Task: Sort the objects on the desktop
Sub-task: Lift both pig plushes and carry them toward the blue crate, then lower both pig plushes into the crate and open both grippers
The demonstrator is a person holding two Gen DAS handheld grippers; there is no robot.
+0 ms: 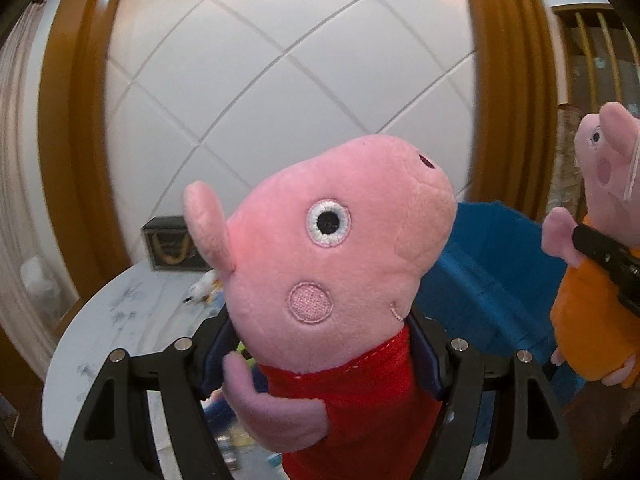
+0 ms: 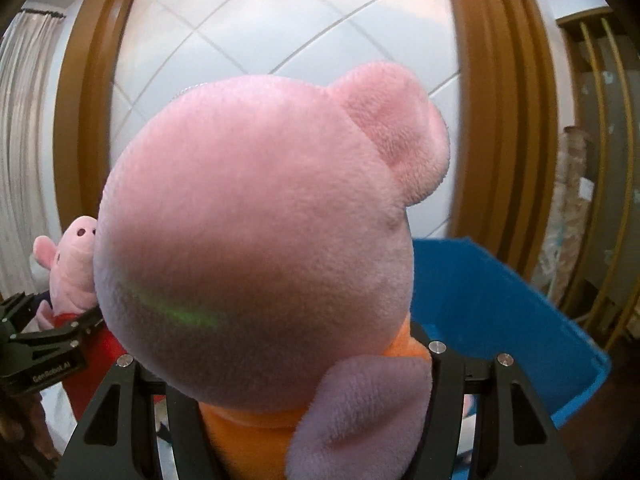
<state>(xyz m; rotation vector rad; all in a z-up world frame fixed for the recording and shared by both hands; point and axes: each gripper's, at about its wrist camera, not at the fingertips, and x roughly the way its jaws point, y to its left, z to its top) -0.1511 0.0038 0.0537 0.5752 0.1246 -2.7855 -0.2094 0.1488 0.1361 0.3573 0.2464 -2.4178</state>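
Now | left claw (image 2: 52, 336) reads "GenRobot.AI" | grips red-dress pig (image 1: 328, 248)

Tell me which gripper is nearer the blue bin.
Right, as far as these views show. The right gripper, holding the orange-dressed pig plush, has the blue bin just ahead on its right. The left gripper, holding the red-dressed pig plush, is farther to the left.

Left gripper (image 1: 320, 360), right gripper (image 2: 304, 364): both raised, jaws clamped on load.
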